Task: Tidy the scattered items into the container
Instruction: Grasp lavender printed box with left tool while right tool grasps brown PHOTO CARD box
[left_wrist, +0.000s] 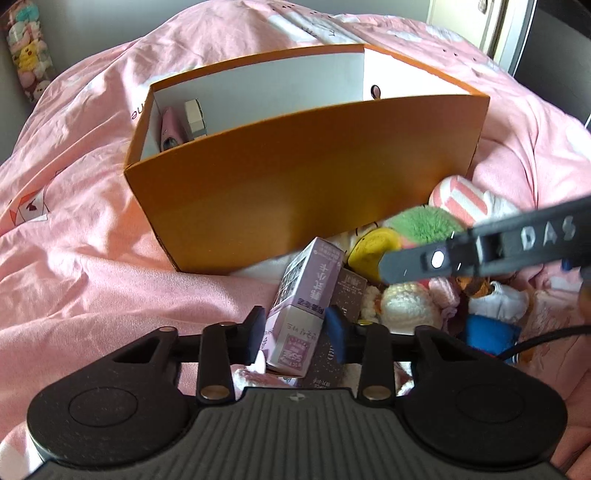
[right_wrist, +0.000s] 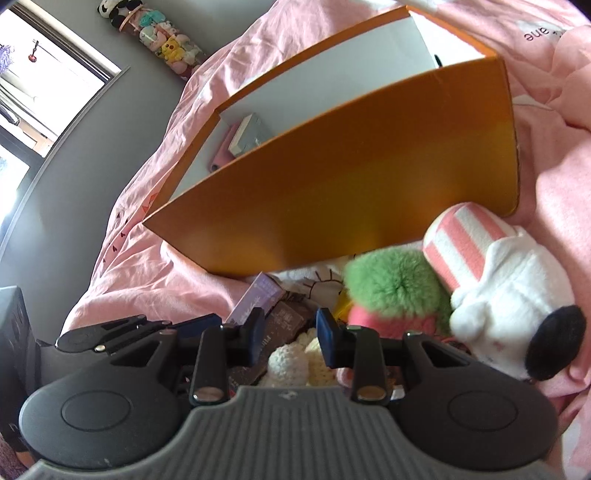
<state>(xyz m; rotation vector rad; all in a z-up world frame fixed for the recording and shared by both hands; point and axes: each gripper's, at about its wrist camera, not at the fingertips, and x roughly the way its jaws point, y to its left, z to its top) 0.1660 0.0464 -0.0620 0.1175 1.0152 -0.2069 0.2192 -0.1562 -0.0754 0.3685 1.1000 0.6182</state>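
Your left claw (left_wrist: 295, 334) is clenched on the small lilac cardboard carton (left_wrist: 301, 306), which lies in the pile on the pink bed cover (left_wrist: 85, 236) just in front of the orange cardboard box (left_wrist: 295, 184). Your right claw (right_wrist: 290, 339) hangs over a cream crocheted toy (right_wrist: 291, 363); its pads stand apart and I cannot tell if they press it.

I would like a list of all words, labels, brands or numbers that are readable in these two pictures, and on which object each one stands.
"DAS" – raised letters on the black right gripper reaching in from the right, left wrist view.
"ne" – end of a word printed on the pink bedding beside the orange box.
"ane" – printed on the pink bedding at top right, right wrist view.
Lilac carton: East Asian characters, upside down, not readable for me.
Dark brown packet: print too small.
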